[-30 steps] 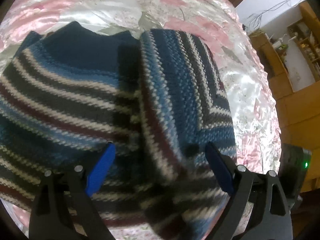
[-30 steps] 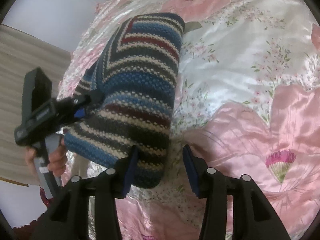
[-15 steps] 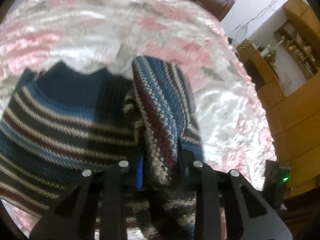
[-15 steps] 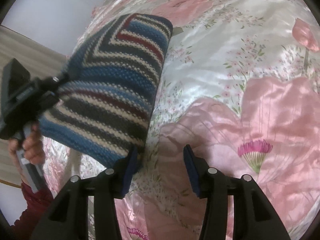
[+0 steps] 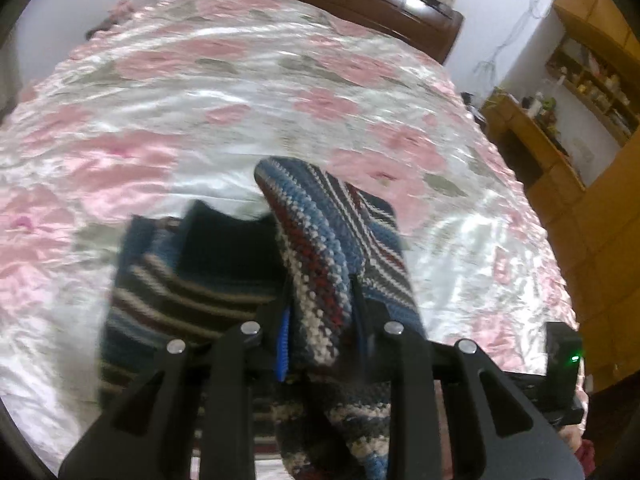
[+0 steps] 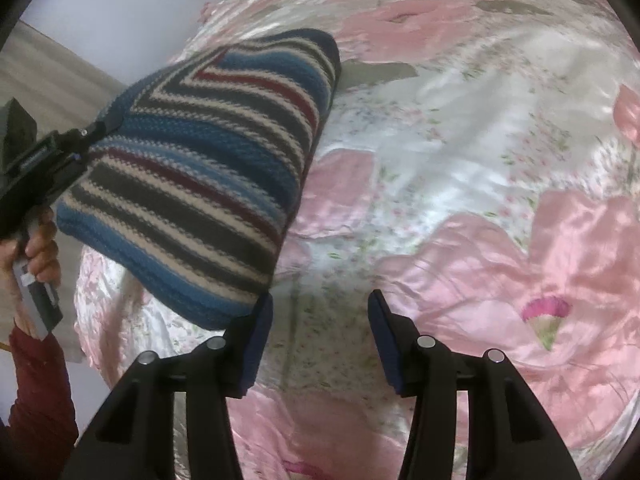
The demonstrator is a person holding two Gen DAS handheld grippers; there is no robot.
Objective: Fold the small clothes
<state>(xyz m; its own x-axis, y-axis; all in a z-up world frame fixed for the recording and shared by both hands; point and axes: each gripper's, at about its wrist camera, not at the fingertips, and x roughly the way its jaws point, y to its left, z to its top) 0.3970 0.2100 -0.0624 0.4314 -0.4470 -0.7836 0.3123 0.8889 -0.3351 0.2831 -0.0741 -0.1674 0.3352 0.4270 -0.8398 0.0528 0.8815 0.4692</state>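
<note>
**Soft sweater lifted by one edge**

The left gripper [image 5: 320, 332] is pinched tight on a thick fold of the striped sweater [image 6: 208, 168]. It holds the sweater up over the pink flowery bed [image 6: 480, 128]. The right gripper [image 6: 316, 316] is spread wide with nothing in it, just beside the sweater's low corner. The sweater looks soft, thick and floppy, not slippery. It will sag and bend, so I think the low loose corner is the best place to grab next
</note>
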